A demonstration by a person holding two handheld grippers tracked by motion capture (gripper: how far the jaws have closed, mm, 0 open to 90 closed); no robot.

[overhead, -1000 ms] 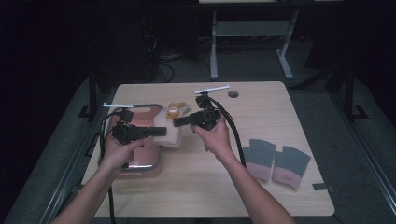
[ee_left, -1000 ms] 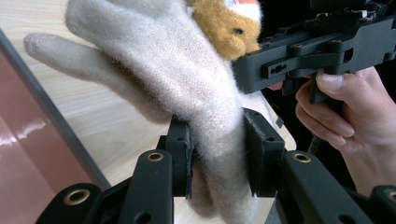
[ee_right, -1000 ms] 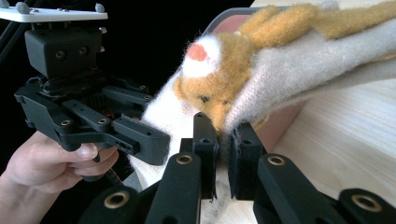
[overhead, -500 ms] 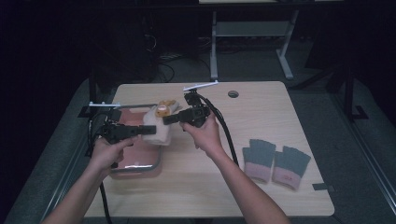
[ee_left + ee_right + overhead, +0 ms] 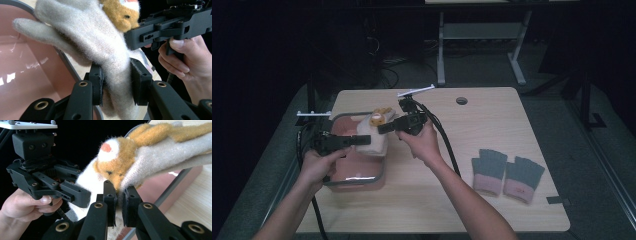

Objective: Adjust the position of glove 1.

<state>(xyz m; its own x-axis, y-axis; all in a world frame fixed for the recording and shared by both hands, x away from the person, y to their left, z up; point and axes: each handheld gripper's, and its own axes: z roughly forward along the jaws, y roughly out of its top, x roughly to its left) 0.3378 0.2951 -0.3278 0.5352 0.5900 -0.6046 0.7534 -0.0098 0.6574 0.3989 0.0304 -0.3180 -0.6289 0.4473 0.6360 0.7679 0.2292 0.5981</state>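
Both grippers clamped the fluffy white glove, the left gripper at its near-left end, the right gripper at its far-right end, stretching it across the pink basin.

Both tongs clamped, raised.

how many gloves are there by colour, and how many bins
cream fluffy glove with an orange animal face: 1, held over the bin by both grippers
grey and pink fingerless gloves: 2, lying side by side on the table
pink bin with a grey rim: 1
total: 4
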